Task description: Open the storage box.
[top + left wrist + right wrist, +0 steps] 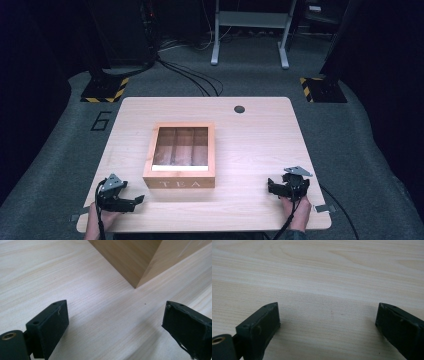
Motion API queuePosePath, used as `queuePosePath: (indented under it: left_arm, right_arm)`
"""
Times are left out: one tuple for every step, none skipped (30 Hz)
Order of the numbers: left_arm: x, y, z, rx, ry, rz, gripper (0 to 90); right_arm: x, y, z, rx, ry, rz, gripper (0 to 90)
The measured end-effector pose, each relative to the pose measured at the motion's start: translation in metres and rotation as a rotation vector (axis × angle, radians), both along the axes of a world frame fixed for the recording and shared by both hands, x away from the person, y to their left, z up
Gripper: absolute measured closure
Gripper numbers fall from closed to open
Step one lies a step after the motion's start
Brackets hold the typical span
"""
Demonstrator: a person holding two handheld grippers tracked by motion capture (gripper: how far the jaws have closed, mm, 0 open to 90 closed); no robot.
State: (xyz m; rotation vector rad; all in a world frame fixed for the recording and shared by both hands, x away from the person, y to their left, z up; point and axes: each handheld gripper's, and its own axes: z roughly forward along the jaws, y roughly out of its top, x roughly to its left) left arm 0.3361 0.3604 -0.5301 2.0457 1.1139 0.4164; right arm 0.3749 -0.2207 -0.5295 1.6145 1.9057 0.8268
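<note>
Pale wood made up both the table (260,145) and the tea box (180,178), which sat a little left of the table's middle with its windowed lid down and the word TEA on the side facing the person. The left gripper (131,201) lay low just off the box's near left corner, its jaws standing wide apart with nothing but bare tabletop between them; in the left gripper view that corner of the box (135,265) rose just ahead of the left gripper (115,322). The right gripper (280,187) rested well to the right of the box, near the table's front edge, and its jaws too gaped with nothing in them, as the right gripper view showed of the right gripper (328,322).

The work in hand looked like getting hold of the box or its lid. To do that well, the person probably needed to square the left gripper to the box's left wall rather than its corner, bring the right gripper in to the opposite wall, and steady the base before lifting the lid's front lip
</note>
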Motion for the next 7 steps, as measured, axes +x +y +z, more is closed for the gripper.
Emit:
queuePosePath:
  left_arm:
    - [-0.0001,0.0005,-0.0001,0.015,-0.007,-0.004,6.4]
    - [0.0001,0.0007,0.0002,0.022,0.004,-0.005,6.4]
    - [0.0001,-0.0002,-0.0005,0.019,-0.003,0.007,6.3]
    - [0.0001,-0.0007,-0.0008,0.023,-0.007,0.013,6.3]
    - [0.0,-0.0009,-0.0004,0.035,-0.004,0.009,6.3]
    - [0.0,-0.0009,-0.0004,0.035,-0.004,0.009,6.4]
    - [-0.0006,-0.0029,-0.0009,0.052,-0.012,0.02,6.4]
  right_arm:
    - [0.0,0.0001,-0.0001,-0.002,-0.002,-0.001,4.7]
    - [0.0001,0.0002,-0.0001,-0.002,-0.001,-0.002,4.7]
    - [0.0,0.0002,-0.0001,-0.002,-0.001,-0.002,4.7]
    - [0.0,0.0002,-0.0001,-0.002,-0.002,-0.002,4.7]
    - [0.0,0.0003,-0.0001,-0.002,-0.001,-0.003,4.7]
    - [0.0,0.0003,-0.0001,-0.002,-0.001,-0.003,4.7]
    - [0.0,0.0002,-0.0001,-0.003,-0.002,-0.002,4.7]
